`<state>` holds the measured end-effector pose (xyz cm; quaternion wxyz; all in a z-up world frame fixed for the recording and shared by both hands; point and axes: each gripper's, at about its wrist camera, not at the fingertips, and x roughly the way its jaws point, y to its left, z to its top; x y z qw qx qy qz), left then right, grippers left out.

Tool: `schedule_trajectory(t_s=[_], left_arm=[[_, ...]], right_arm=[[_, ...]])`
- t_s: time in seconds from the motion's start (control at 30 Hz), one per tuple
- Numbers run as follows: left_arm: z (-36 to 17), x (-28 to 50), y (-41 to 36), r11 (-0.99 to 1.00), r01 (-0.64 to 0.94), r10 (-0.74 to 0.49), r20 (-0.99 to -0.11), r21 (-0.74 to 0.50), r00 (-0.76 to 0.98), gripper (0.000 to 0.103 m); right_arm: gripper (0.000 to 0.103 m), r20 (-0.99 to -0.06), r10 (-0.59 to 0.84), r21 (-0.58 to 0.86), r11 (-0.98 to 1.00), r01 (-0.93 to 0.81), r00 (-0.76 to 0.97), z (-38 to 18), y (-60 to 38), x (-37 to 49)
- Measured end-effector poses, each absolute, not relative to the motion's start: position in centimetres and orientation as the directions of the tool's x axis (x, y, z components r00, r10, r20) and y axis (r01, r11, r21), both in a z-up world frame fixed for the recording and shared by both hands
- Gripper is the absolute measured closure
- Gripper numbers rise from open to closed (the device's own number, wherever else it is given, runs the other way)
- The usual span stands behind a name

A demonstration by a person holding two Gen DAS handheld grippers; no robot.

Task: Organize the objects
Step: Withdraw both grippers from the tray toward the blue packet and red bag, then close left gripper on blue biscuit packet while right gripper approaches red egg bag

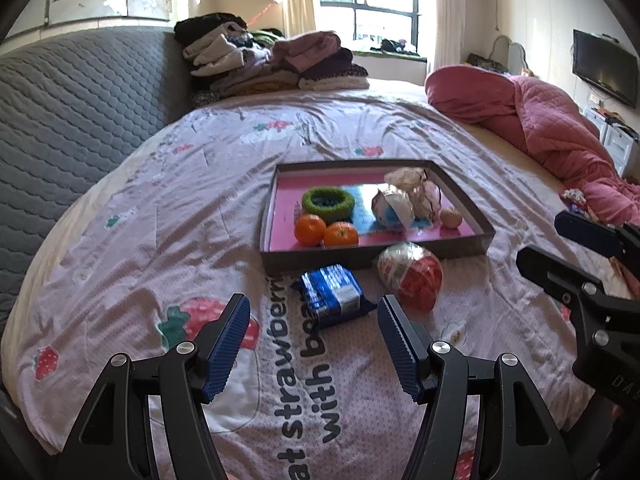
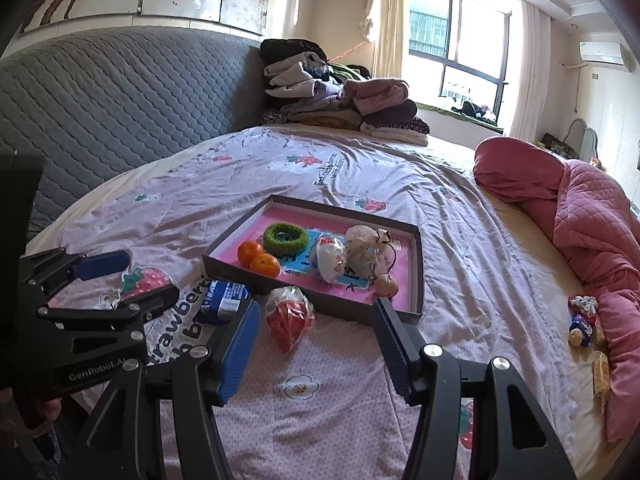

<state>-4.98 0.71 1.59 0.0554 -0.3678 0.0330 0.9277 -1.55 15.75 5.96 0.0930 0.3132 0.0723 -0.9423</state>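
The blue pack (image 1: 331,295) lies on the bedspread just before the tray (image 1: 372,257), dead ahead of your left claw (image 1: 313,344), long axis running away from it. Both claws gape, empty; the right (image 2: 316,350) faces the red bag (image 2: 290,316). Bedspread print reads "strawberri… with"; left claw's body "GenRobot.AI".

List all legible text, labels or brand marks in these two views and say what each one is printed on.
"strawberri", "with", partly cut off: bedsheet.
"GenRobot.AI": body of the left gripper.
"DA", cut off: body of the right gripper.
Blue snack packet: print too blurred to read.
Lettering on the tray floor: unreadable.
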Motion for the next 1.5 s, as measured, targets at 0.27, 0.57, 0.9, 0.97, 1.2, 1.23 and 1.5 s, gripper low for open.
schedule_trajectory(t_s=[0.27,0.57,0.9,0.97,1.2,1.23,1.5], left_arm=[[-0.9,-5.4,0.2,-0.992,-0.128,0.082,-0.726,0.008,-0.683,0.035],[-3.2,-5.7,0.2,-0.991,-0.137,0.091,-0.758,-0.003,-0.646,0.035],[-4.9,-6.5,0.8,-0.987,-0.158,0.118,-0.764,-0.021,-0.634,0.035],[-5.2,-6.8,0.8,-0.987,-0.159,0.122,-0.762,-0.025,-0.636,0.035],[-6.4,-8.2,1.2,-0.986,-0.165,0.135,-0.766,-0.038,-0.629,0.035],[-6.4,-8.3,1.3,-0.985,-0.167,0.138,-0.765,-0.040,-0.630,0.035],[-7.2,-9.3,1.8,-0.985,-0.171,0.139,-0.757,-0.036,-0.639,0.035]], right_arm=[[0.045,-0.644,-0.129,-0.079,-0.969,0.234,-0.754,3.7,15.4,-2.2],[0.045,-0.676,-0.137,-0.066,-0.967,0.245,-0.724,1.6,15.0,-2.6],[0.045,-0.699,-0.139,-0.052,-0.968,0.244,-0.701,-0.2,15.2,-3.5],[0.045,-0.702,-0.141,-0.049,-0.969,0.244,-0.699,-0.5,15.2,-3.8],[0.045,-0.710,-0.149,-0.027,-0.971,0.239,-0.688,-1.3,15.3,-4.9],[0.045,-0.711,-0.150,-0.026,-0.971,0.239,-0.687,-1.4,15.4,-5.0],[0.045,-0.721,-0.149,-0.011,-0.974,0.226,-0.677,-2.4,15.9,-6.1]])
